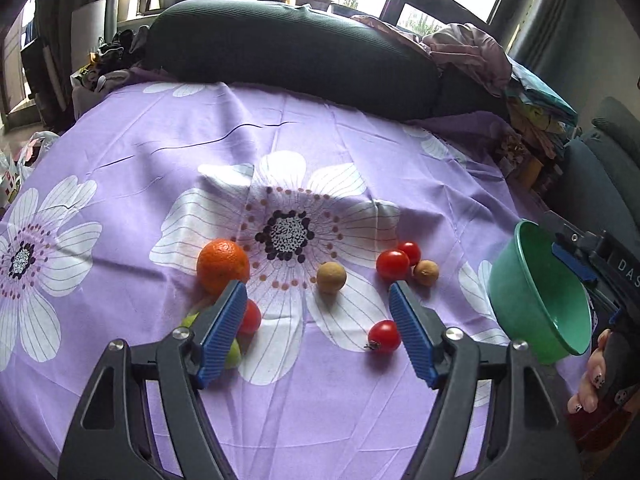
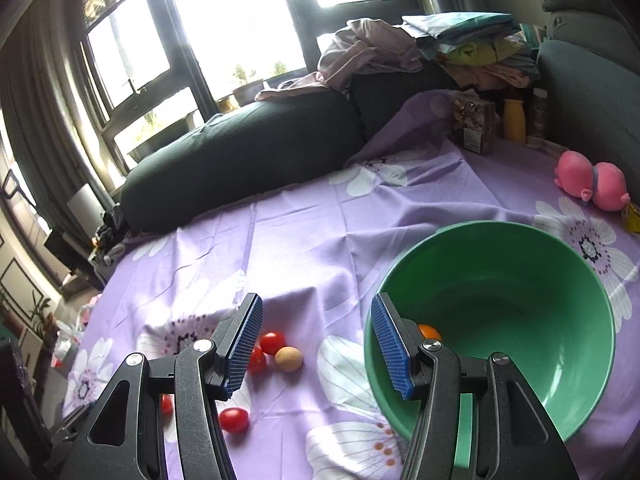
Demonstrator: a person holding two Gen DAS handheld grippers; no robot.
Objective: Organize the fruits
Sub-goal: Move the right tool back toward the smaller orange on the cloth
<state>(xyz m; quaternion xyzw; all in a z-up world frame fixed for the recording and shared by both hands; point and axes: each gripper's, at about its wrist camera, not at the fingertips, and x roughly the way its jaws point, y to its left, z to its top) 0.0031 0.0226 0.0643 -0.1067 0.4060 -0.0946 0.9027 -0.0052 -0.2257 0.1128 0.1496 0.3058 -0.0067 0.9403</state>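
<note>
Fruits lie on a purple flowered cloth (image 1: 360,152). In the left wrist view an orange (image 1: 223,265), a brown round fruit (image 1: 331,277), two tomatoes (image 1: 393,264) with a second brown fruit (image 1: 426,272), and a lone tomato (image 1: 384,336) lie ahead. A green fruit (image 1: 232,354) and a tomato (image 1: 250,317) sit behind the left finger. My left gripper (image 1: 316,312) is open and empty above them. A green bowl (image 1: 540,300) is at right. My right gripper (image 2: 316,340) is open, its right finger inside the bowl (image 2: 520,280), which holds an orange fruit (image 2: 430,332).
A dark bolster cushion (image 1: 288,52) lies along the far edge. Piled clothes (image 2: 440,48), a yellow bottle (image 2: 514,120) and a patterned box (image 2: 474,124) stand at the back right. A pink plush toy (image 2: 592,184) lies at the right.
</note>
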